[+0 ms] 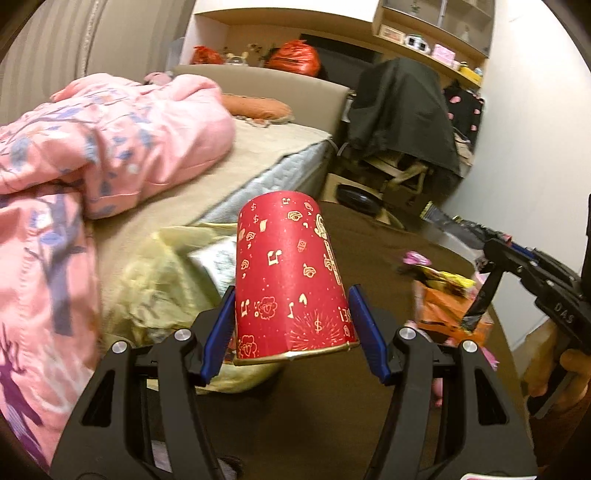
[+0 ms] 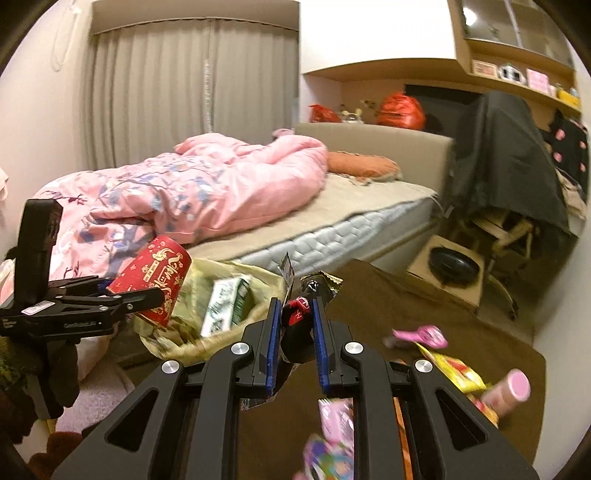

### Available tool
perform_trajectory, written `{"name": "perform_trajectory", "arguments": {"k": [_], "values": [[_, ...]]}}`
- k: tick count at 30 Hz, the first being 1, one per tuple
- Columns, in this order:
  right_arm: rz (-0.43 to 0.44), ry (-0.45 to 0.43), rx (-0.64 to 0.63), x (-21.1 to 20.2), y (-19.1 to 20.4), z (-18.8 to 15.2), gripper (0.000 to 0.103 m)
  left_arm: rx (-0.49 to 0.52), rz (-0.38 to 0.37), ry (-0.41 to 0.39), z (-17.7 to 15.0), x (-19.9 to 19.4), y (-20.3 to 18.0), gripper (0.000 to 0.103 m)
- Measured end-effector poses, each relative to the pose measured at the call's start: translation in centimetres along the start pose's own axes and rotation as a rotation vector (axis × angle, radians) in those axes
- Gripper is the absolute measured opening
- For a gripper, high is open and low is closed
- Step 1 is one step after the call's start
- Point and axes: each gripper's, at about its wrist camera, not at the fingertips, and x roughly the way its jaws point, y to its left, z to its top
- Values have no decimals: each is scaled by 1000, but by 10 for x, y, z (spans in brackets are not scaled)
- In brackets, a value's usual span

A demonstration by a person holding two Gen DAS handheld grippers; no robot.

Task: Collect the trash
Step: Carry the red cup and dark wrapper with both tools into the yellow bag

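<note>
Grippers first: our left gripper [image 1: 291,328] clamps a red paper cup [image 1: 291,280], long axis pointing away, rim nearest us, above the yellow bag [image 1: 155,288]. Our right gripper [image 2: 294,339] pinches a dark wrapper [image 2: 306,295].

Warm, dim indoor lighting is seen in both fisheye views, with dark vignetted corners and bowed edges. A bright ceiling lamp [image 2: 469,14] is glimpsed upper right. Motion blur smears the wrappers [image 2: 439,354] and bed edge [image 1: 266,173]; colours appear oversaturated.
</note>
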Motion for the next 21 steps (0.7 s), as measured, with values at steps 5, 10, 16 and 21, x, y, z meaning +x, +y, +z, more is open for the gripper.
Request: {"name": "perform_trajectory", "arguments": {"k": [5, 10, 16, 21], "values": [[48, 2, -23, 32, 12, 20, 17, -46, 34, 20, 6, 10, 45, 57], [106, 32, -37, 71, 21, 30, 17, -89, 30, 82, 6, 40, 79, 57], [248, 114, -11, 142, 40, 39, 17, -87, -30, 179, -7, 80, 92, 57], [329, 217, -7, 210, 63, 38, 17, -71, -22, 266, -20, 112, 103, 57]]}}
